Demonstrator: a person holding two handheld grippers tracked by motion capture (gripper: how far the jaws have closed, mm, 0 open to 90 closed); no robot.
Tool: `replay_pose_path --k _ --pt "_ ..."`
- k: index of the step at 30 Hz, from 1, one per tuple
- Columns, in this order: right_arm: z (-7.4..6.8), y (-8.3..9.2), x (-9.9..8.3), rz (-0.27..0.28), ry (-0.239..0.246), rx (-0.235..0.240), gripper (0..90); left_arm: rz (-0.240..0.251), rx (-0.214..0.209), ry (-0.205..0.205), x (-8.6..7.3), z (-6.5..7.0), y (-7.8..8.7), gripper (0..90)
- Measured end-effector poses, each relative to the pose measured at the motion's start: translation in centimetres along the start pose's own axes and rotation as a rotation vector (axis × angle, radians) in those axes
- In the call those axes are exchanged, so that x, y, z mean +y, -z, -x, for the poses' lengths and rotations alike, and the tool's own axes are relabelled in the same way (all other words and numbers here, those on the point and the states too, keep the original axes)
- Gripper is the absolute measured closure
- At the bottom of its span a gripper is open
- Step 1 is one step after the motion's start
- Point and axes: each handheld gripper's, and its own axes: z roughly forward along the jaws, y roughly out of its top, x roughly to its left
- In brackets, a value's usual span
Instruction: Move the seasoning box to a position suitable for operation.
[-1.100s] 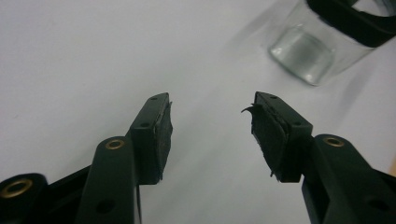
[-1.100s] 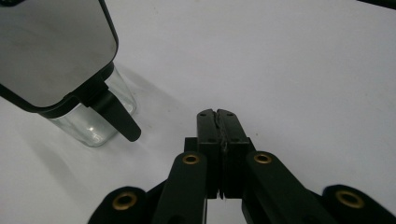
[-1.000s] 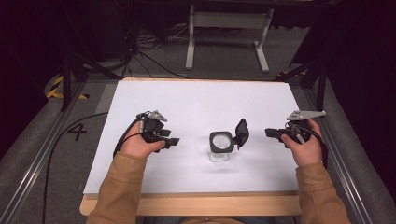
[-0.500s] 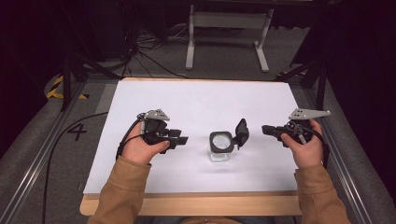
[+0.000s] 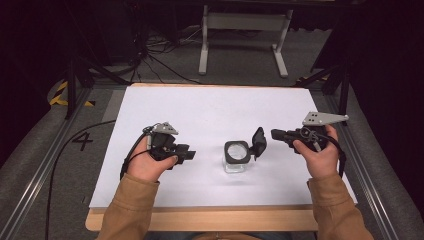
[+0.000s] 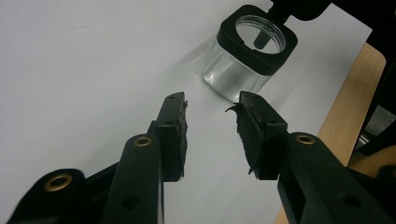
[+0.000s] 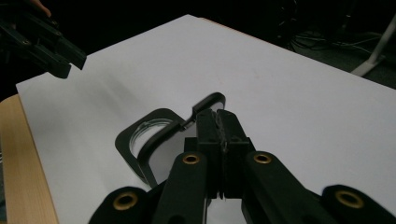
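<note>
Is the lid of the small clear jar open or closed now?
Open. The hinged black lid stands up beside the jar, and the round mouth is uncovered in the left gripper view.

We see a brightly lit white sheet [image 5: 210, 115] on the table, while the room around it falls into near darkness. Soft shadows lie beside the clear jar [image 6: 243, 60], whose glass catches pale glare. In both gripper views the near black jaws look slightly blurred and lose detail.
</note>
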Motion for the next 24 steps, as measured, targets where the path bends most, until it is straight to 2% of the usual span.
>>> replay_pose_path --k 4,5,9,15,21,24 --pt "-0.2 -0.5 0.2 -0.013 0.01 -0.001 89.7 -0.004 0.009 -0.001 -0.3 -0.1 0.2 61.8" --pt "-0.2 -0.6 0.2 -0.013 0.014 -0.001 89.7 -0.001 0.006 0.01 -0.4 -0.1 0.2 61.7" --pt "-0.6 -0.8 0.5 -0.012 0.029 -0.001 89.7 -0.002 0.013 -0.031 -0.5 0.0 0.3 59.9" --pt "-0.9 -1.2 0.6 -0.019 0.045 0.008 89.8 -0.009 0.003 -0.03 -0.5 0.1 0.2 59.9" --pt "-1.1 -1.4 0.7 -0.026 0.062 0.004 89.7 -0.013 0.008 -0.046 -0.6 0.2 0.0 58.7" --pt "-1.1 -1.5 0.7 -0.029 0.068 0.004 89.7 -0.02 -0.005 -0.063 -0.5 0.5 -0.4 58.8"
